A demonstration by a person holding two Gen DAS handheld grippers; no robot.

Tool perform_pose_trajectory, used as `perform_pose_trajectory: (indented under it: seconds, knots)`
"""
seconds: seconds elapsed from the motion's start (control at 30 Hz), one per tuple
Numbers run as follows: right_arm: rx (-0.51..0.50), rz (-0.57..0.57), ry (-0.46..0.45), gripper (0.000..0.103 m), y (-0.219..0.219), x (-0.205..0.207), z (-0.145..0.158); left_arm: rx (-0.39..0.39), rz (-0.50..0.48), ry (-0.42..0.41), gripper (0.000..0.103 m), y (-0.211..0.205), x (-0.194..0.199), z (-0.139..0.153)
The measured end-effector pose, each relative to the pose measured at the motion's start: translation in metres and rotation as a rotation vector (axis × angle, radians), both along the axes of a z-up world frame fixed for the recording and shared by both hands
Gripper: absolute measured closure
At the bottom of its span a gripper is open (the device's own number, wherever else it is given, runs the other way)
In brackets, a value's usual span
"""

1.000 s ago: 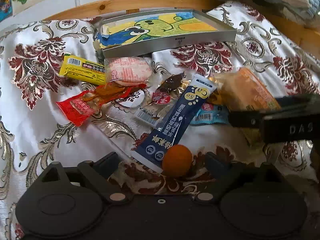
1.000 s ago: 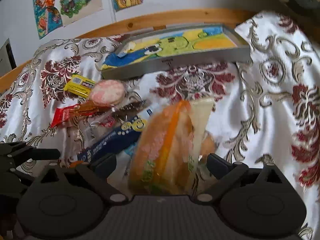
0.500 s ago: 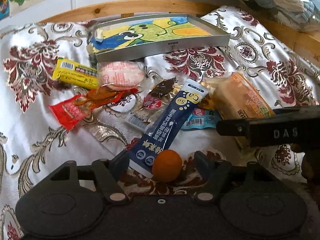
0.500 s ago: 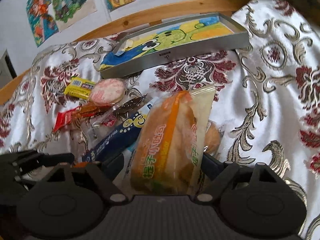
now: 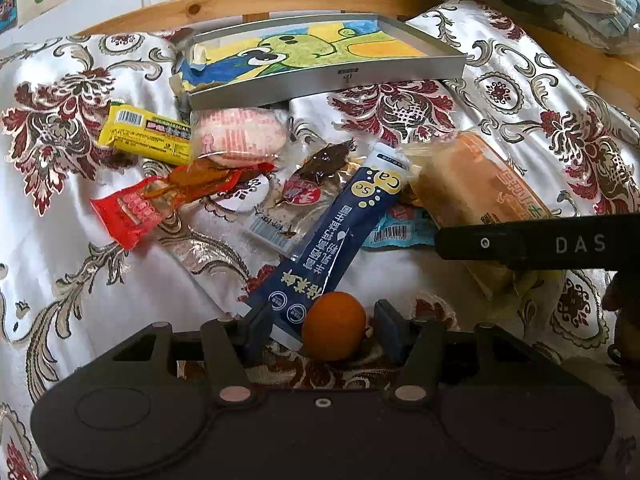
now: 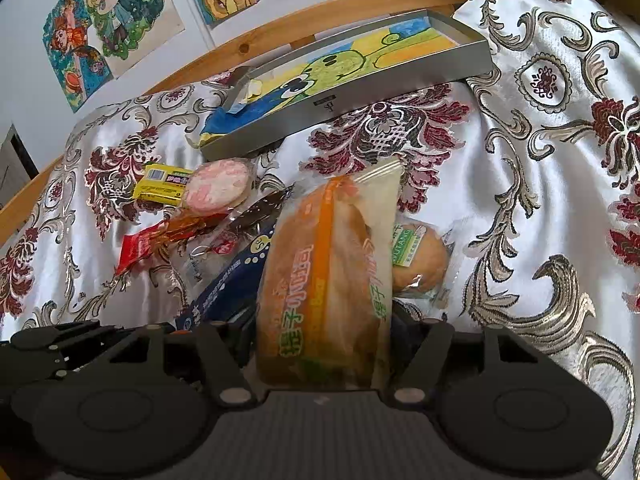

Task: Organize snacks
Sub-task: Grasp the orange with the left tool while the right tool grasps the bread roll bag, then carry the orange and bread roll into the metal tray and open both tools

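Observation:
A small orange ball (image 5: 334,326) lies on the flowered cloth beside the end of a long dark blue stick packet (image 5: 340,236). My left gripper (image 5: 320,328) straddles both, its fingers close on either side with a slim gap at the ball's right. My right gripper (image 6: 320,340) is shut on the near end of an orange bread package (image 6: 324,280). The same bread package (image 5: 480,184) shows in the left wrist view behind one of the right gripper's fingers (image 5: 520,244). A grey tray (image 5: 328,80) lined with a green cartoon drawing sits at the back.
A yellow bar (image 5: 144,140), a pink round cake (image 5: 236,136), a red sausage pack (image 5: 160,200), a clear pack of dark snack (image 5: 312,184) and a teal packet (image 5: 400,232) lie in a heap. A wrapped round bun (image 6: 420,256) lies right of the bread. A wooden rail (image 5: 280,0) runs behind.
The fingers of both grippers have drawn inward. The left ones narrowed around the orange ball and the packet end; the right ones closed onto the bread package.

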State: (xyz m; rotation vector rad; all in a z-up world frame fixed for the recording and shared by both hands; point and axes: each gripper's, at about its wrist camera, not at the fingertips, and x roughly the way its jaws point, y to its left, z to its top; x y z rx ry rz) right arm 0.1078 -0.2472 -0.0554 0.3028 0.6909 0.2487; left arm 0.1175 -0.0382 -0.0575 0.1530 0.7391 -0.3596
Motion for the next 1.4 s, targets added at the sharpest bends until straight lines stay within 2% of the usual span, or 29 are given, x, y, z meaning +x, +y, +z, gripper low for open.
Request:
perform_pose_trajectory:
  seconds: [0.1,0.27,0.53,0.87,1.0,1.17,1.4]
  knots:
    - [-0.008,0.016,-0.006,0.037,0.004,-0.003,0.000,-0.010,0.001,0.007,0.048,0.001,0.000,0.000]
    - [-0.057,0.038,-0.040,0.038,0.011,-0.008,0.001,-0.029,-0.015,0.012,0.068,0.000,-0.002,0.000]
    - [-0.199,0.071,-0.167,0.038,0.028,-0.025,0.007,-0.059,0.019,-0.022,0.069,0.005,-0.006,0.006]
    - [-0.231,0.039,-0.321,0.039,0.020,-0.036,0.032,-0.122,0.079,-0.120,0.069,0.012,-0.007,0.031]
    - [-0.188,0.001,-0.311,0.038,0.008,-0.021,0.046,-0.148,0.110,-0.153,0.069,0.019,0.007,0.049]
    - [-0.147,-0.071,-0.313,0.038,-0.012,0.008,0.059,-0.185,0.161,-0.201,0.069,0.025,0.044,0.071]
    - [-0.171,-0.087,-0.390,0.038,-0.021,0.074,0.073,-0.206,0.184,-0.289,0.069,0.021,0.113,0.097]
